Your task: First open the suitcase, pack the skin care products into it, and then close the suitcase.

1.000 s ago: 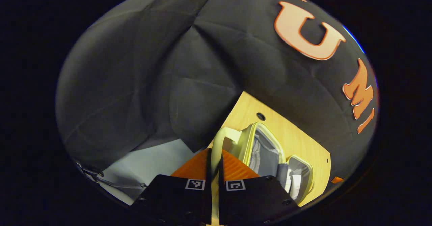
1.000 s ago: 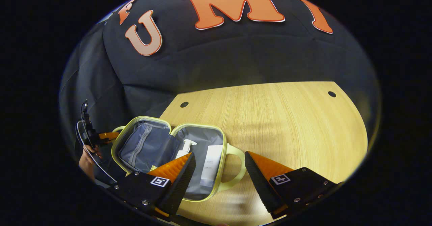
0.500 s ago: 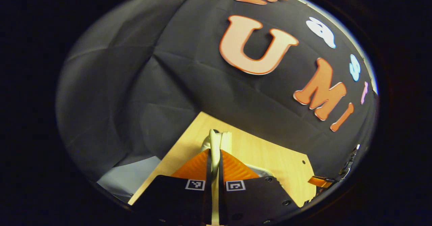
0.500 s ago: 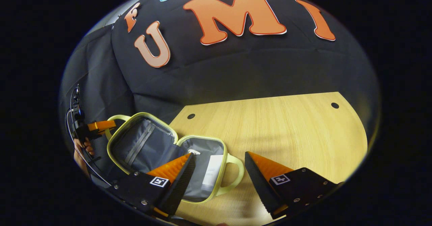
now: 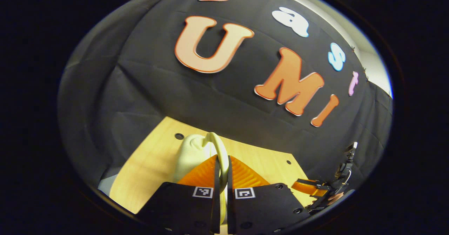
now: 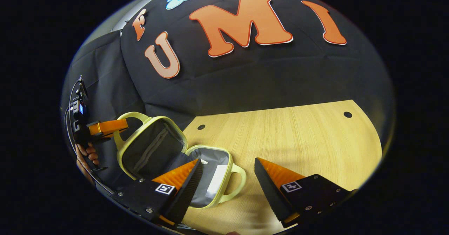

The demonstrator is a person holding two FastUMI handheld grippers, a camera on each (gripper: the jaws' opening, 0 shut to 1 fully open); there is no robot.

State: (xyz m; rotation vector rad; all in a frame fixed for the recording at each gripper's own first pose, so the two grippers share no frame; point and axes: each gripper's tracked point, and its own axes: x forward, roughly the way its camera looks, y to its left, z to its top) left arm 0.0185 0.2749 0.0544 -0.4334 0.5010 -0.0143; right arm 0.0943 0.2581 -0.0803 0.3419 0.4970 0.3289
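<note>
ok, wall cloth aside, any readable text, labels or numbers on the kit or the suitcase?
Right tongs: square markers, coded patterns, no words.
Left tongs: square markers, same, no words.
White tube in the suitcase: any print is too small to read.
Readable text: none.

Light wood-grain desk point(image 6: 298, 136), small round holes point(image 6: 347, 114) near far corners. Pale yellow-green suitcase point(image 6: 224, 165) lying on it at near left edge, just ahead-left of right jaws, lid raised on the left, grey lining, white skin care products point(image 6: 214, 183) inside. Rest of surface ahead and right of jaws bare wood.
</note>
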